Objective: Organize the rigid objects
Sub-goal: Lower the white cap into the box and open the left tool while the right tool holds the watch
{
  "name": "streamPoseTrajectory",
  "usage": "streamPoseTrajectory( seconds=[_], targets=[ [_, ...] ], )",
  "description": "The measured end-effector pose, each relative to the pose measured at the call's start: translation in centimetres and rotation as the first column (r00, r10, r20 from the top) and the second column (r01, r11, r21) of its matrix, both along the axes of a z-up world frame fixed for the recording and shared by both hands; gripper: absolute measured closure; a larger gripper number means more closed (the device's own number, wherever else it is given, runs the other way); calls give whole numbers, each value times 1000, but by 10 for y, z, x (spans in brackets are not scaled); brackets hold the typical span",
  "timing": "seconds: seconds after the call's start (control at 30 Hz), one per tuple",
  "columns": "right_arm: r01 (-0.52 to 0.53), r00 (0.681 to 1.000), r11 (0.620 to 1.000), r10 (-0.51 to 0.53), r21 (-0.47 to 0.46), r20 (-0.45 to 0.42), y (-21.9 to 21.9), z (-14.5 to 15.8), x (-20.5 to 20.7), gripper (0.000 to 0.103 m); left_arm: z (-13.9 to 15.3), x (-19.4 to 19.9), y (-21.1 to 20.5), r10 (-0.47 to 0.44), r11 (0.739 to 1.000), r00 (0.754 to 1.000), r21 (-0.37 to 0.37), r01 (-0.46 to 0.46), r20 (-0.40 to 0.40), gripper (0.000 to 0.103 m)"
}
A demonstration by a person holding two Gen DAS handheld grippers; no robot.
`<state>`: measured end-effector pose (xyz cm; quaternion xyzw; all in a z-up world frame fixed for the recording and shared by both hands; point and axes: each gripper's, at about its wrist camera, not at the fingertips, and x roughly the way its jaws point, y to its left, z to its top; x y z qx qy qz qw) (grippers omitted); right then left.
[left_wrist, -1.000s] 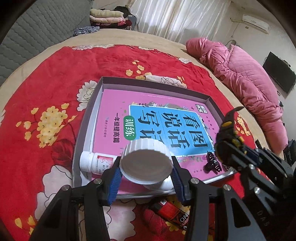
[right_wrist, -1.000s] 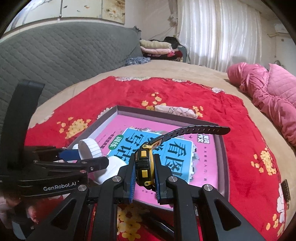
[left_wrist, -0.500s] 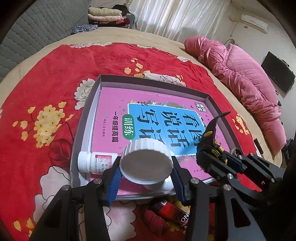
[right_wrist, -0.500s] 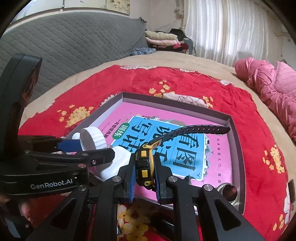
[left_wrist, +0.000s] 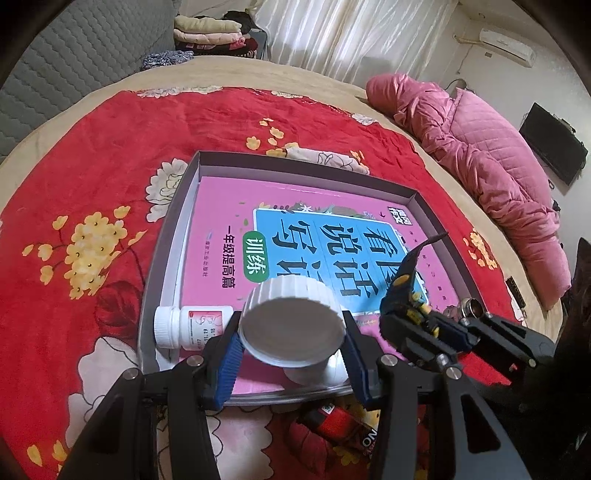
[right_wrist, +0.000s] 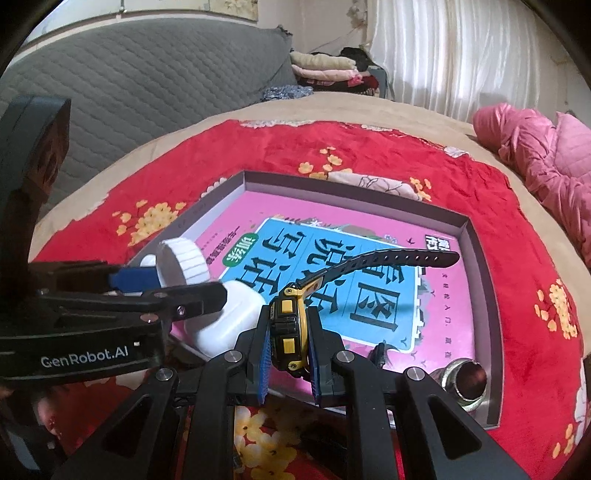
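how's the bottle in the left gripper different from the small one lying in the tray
The big white bottle is wider, held above the tray by its ribbed cap in the left gripper; the small bottle lies on its side in the tray, untouched, showing a red-printed label. Both are white with ribbed caps.

Place: a bedroom in a home.
Bed (left_wrist: 110, 96): big and round, with a tan sheet.
Blanket (left_wrist: 92, 166): red with flowers, spread on the bed.
Headboard (right_wrist: 129, 81): grey and padded, behind the bed.
Quilt (left_wrist: 480, 155): pink and puffy, at the bed's edge.
Clothes (left_wrist: 210, 35): folded in a pile near the curtain.
Curtain (left_wrist: 351, 33): white, with light coming through.
Air conditioner (left_wrist: 506, 44): high on the wall.
TV (left_wrist: 554, 147): dark and flat, on the wall.
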<state>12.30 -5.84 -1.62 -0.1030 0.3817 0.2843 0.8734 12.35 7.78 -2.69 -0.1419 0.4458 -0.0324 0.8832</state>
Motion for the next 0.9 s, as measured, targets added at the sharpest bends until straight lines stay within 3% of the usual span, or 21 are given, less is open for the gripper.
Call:
streamPoseTrajectory(
  seconds=[0.9],
  targets=[
    [0, 999, 1000, -1, -3, -46, 2, -9, 3, 85, -7, 3, -2, -13, 1000, 999, -7, 13, -29, 53]
  ],
)
